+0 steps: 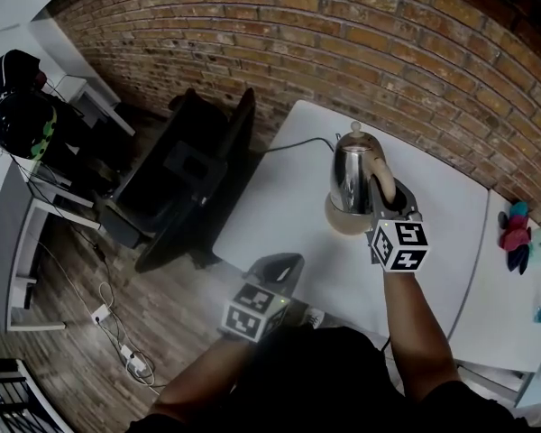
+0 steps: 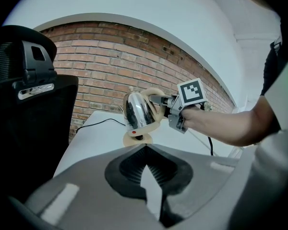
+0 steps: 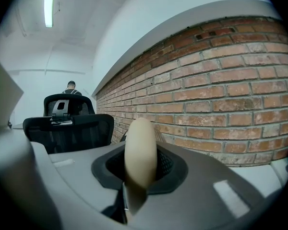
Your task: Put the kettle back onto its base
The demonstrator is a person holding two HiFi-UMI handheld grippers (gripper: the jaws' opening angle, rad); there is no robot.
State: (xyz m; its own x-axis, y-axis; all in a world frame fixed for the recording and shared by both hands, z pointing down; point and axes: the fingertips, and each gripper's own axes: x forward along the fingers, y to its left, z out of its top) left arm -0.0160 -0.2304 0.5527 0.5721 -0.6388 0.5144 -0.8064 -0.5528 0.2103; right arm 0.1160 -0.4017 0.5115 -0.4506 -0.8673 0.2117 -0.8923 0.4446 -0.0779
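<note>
A shiny steel kettle point(image 1: 350, 171) with a beige handle point(image 3: 140, 150) hangs, slightly tilted, right over its round beige base point(image 1: 340, 220) on the white table point(image 1: 279, 206). My right gripper point(image 1: 385, 192) is shut on the handle from the near side. In the left gripper view the kettle point(image 2: 138, 110) leans over the base point(image 2: 137, 139); I cannot tell whether they touch. My left gripper point(image 1: 284, 264) sits lower at the table's near left edge, its jaws point(image 2: 145, 150) together and holding nothing, pointing at the kettle.
A black cord point(image 1: 298, 144) runs from the base towards the brick wall point(image 1: 361, 43). A black office chair point(image 1: 189, 179) stands left of the table. Small coloured items point(image 1: 516, 233) lie on the adjoining table at right. Cables and a plug strip point(image 1: 117, 341) lie on the floor.
</note>
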